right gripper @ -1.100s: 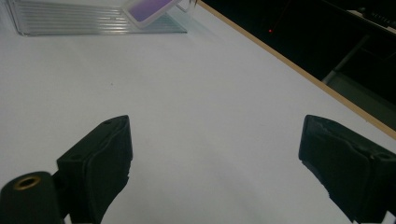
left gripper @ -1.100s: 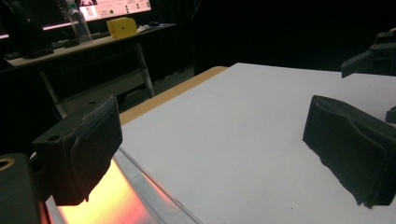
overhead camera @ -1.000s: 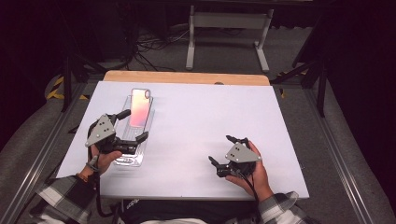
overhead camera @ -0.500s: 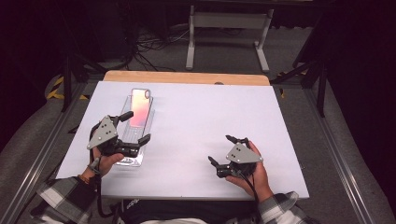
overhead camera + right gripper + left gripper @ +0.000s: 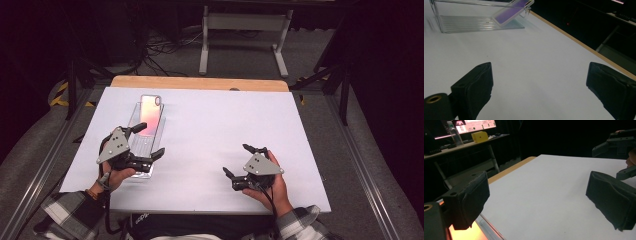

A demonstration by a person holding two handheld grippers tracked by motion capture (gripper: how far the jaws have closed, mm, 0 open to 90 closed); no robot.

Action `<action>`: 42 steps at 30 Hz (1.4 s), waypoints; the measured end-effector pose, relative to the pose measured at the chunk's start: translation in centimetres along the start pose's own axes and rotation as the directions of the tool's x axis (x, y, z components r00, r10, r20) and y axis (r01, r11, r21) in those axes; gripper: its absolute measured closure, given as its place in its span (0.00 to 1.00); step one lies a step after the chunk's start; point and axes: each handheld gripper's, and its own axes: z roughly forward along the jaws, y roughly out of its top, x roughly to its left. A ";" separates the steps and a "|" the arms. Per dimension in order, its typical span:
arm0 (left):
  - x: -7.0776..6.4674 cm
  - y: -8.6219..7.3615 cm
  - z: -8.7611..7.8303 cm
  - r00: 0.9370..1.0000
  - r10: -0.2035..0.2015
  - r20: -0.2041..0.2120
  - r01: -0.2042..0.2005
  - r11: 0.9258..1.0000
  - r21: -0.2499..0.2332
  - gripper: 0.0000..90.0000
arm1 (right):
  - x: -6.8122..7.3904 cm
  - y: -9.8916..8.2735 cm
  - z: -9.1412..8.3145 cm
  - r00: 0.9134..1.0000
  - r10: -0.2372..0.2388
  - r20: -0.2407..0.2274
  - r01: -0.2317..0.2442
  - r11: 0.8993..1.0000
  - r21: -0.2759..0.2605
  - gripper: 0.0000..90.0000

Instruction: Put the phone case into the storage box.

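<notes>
Left tool (image 5: pixel 145 140) is hovering wide open, empty, over the near end of the clear tray (image 5: pixel 134 117); phone case (image 5: pixel 150 111) is lying in the tray's far end. Right tool (image 5: pixel 240 161) is idling open on the bench (image 5: pixel 210 125). Approach step, likely; next: descend and close on the tray or case.

Wore plaid flannel sleeves (image 5: pixel 75 215). Carried black two-jaw left gripper (image 5: pixel 148 140) and right gripper (image 5: pixel 239 160), each topped with grey three-cornered plate, padded black jaws, trailing black cable.
</notes>
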 end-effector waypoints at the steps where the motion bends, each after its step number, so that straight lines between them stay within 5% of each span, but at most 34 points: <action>1: 0.0 0.0 0.0 1.000 0.001 0.002 -0.001 1.000 0.004 0.06 | 0.0 0.0 0.0 1.000 0.002 0.000 -0.002 1.000 -0.004 0.07; 42: -2.4 -0.3 1.0 0.998 0.035 0.055 -0.037 0.999 0.037 0.06 | 0.4 0.4 -0.3 1.000 0.004 -0.007 -0.004 1.000 -0.029 0.05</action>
